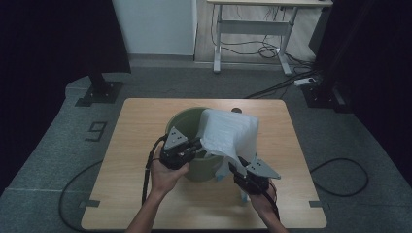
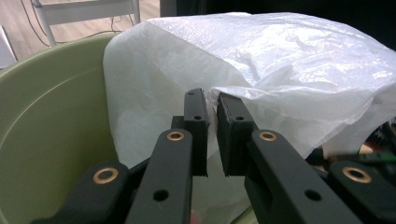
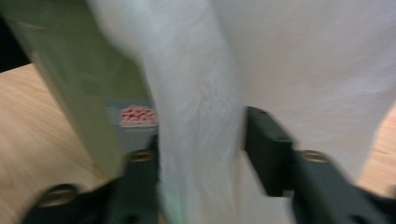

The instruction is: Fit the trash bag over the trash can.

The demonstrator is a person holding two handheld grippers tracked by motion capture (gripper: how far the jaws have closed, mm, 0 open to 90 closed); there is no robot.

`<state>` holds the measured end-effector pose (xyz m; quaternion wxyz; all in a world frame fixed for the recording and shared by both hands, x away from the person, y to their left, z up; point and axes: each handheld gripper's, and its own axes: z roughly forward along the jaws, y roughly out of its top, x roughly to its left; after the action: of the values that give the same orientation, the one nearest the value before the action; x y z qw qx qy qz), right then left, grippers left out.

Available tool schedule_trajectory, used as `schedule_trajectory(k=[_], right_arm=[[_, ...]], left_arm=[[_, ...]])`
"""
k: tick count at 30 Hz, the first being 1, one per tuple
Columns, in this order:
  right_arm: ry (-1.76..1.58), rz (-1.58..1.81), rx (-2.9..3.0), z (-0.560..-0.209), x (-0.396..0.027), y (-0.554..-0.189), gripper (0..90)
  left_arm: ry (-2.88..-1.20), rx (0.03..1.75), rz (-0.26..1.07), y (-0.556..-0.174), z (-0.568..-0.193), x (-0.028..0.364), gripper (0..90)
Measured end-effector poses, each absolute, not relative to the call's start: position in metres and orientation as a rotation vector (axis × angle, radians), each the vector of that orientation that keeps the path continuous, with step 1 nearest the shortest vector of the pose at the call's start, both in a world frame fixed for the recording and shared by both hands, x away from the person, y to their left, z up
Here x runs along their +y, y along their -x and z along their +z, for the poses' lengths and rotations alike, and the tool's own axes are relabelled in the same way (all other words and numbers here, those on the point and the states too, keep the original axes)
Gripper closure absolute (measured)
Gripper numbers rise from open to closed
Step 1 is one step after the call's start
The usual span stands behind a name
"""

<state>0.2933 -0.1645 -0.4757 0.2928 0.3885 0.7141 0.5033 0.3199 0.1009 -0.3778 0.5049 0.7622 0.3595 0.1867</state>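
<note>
High view: wooden table [image 1: 145, 194] on grey carpet [image 1: 53, 160], green bucket [image 1: 187, 121] at centre, white bag [image 1: 231, 133] draped over its rim, left gripper [image 1: 197, 144] pinching bag, right gripper [image 1: 238, 167] loosely around bag.

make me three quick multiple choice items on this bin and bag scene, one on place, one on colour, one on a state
1. Where does the bin stand?
A. on the wooden table
B. on the floor
C. on a chair

2. What colour is the bin?
A. red
B. pale green
C. blue

3. What does the left gripper do?
A. hangs open over the table
B. pinches the white plastic bag
C. holds a cup

Answers: 1 A, the high view shows the bin on the tabletop. 2 B, its wall is pale green. 3 B, the left gripper view shows nearly shut jaws on a bag fold.
</note>
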Motion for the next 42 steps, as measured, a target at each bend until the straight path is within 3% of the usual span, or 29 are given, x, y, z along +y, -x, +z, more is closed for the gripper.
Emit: schedule_trajectory(k=[1, 2, 6, 25, 27, 30, 33, 37, 42], right_arm=[[-1.035, 1.341, 1.902, -0.476, -0.164, -0.293, 62.0], [-1.041, 1.336, 1.886, -0.474, -0.17, -0.294, 75.1], [-1.006, 1.345, 1.906, -0.467, -0.18, -0.294, 88.0], [-0.865, 1.381, 1.79, -0.39, -0.207, -0.284, 88.6], [-0.842, 1.384, 1.79, -0.381, -0.205, -0.284, 88.6], [-0.811, 1.345, 1.81, -0.369, -0.197, -0.285, 88.5], [-0.794, 1.314, 1.847, -0.361, -0.188, -0.29, 88.6], [-0.777, 1.277, 1.901, -0.357, -0.176, -0.299, 88.6], [-0.786, 1.294, 1.913, -0.355, -0.17, -0.307, 88.5]], left_arm=[[-1.841, 0.869, 0.45, -0.32, -0.378, 0.102, 82.1], [-1.843, 0.868, 0.448, -0.32, -0.378, 0.104, 81.8], [-1.847, 0.869, 0.443, -0.32, -0.378, 0.106, 81.4], [-1.843, 0.892, 0.448, -0.321, -0.38, 0.126, 77.0], [-1.839, 0.891, 0.446, -0.321, -0.38, 0.125, 72.7], [-1.827, 0.884, 0.476, -0.317, -0.377, 0.121, 55.3], [-1.813, 0.868, 0.492, -0.313, -0.373, 0.118, 44.7], [-1.803, 0.83, 0.476, -0.306, -0.367, 0.115, 36.3], [-1.804, 0.796, 0.479, -0.302, -0.36, 0.114, 31.9]])
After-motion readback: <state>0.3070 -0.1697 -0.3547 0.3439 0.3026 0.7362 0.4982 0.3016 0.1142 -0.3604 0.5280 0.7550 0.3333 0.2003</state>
